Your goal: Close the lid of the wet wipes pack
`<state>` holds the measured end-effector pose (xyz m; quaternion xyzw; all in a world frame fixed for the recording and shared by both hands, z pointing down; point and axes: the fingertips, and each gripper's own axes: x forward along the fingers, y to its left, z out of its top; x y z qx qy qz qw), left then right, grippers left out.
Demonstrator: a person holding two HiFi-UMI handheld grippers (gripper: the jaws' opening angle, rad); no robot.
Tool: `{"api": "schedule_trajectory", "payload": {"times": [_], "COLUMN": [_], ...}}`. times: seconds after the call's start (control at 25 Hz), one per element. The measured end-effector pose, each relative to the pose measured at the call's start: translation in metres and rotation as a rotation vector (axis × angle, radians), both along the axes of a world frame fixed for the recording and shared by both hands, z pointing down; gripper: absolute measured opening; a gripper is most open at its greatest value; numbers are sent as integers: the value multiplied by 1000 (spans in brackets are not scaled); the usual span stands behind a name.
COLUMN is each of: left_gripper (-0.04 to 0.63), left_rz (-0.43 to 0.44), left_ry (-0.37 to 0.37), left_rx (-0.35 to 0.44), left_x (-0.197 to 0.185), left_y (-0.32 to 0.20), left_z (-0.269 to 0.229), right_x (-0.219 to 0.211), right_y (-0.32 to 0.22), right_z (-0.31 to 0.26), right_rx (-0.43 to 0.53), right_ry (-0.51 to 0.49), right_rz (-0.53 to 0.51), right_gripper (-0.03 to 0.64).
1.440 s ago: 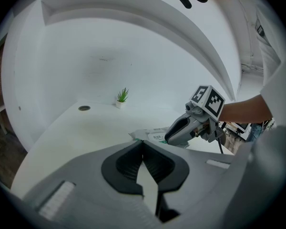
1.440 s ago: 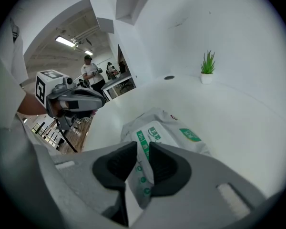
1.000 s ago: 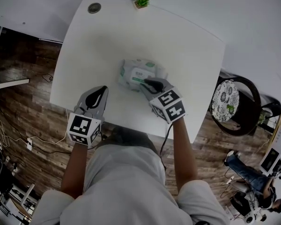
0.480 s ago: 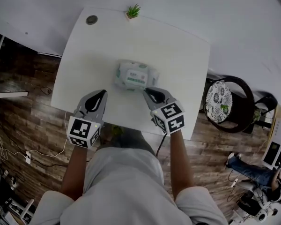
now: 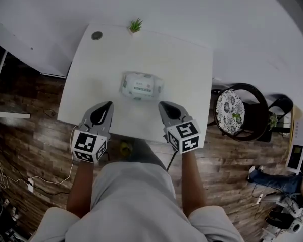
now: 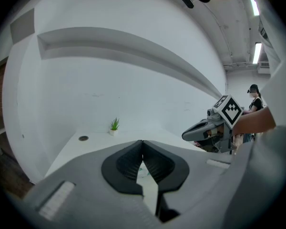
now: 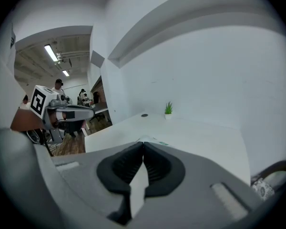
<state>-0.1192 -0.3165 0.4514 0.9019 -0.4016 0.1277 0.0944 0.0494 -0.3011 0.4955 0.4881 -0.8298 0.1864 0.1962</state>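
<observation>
The wet wipes pack [image 5: 141, 85], white with green print, lies flat in the middle of the white table [image 5: 187, 69], and its lid looks down against the pack. My left gripper [image 5: 107, 105] hangs over the table's near edge, to the left of the pack and nearer me, shut and empty. My right gripper [image 5: 163, 105] is level with it on the right, apart from the pack. Its jaws have just been closing, with nothing between them. The pads meet in the left gripper view [image 6: 142, 142] and in the right gripper view [image 7: 143, 144].
A small potted plant [image 5: 136, 25] and a round grommet [image 5: 96, 35] sit at the table's far edge. A chair with a patterned cushion [image 5: 235, 111] stands right of the table. Wooden floor with a cable [image 5: 40, 175] lies at the left.
The right gripper has left the pack, pulled back toward me and closed. The left gripper has risen a little, and both now hang at the table's near edge.
</observation>
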Motion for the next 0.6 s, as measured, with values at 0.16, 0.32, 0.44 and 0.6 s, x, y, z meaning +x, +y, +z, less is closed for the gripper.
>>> {"api": "schedule_trajectory", "payload": {"times": [0.16, 0.32, 0.44, 0.6], "left_gripper": [-2, -2, -2, -2], "left_rz": [2, -6, -14, -20], "left_ry": [7, 16, 31, 43], "left_rx": [42, 85, 113, 163], "left_x": [-5, -12, -18, -25], "left_y": [10, 19, 25, 32], "left_z": [-17, -34, -49, -70], "right_x": [7, 16, 22, 28], "right_y": [20, 38, 50, 63], "right_z": [-17, -35, -50, -67], "right_rx": [50, 100, 136, 181], "right_ry": [-6, -21, -38, -33], "right_rz": [53, 104, 141, 173], "right_gripper": [5, 5, 5, 5]}}
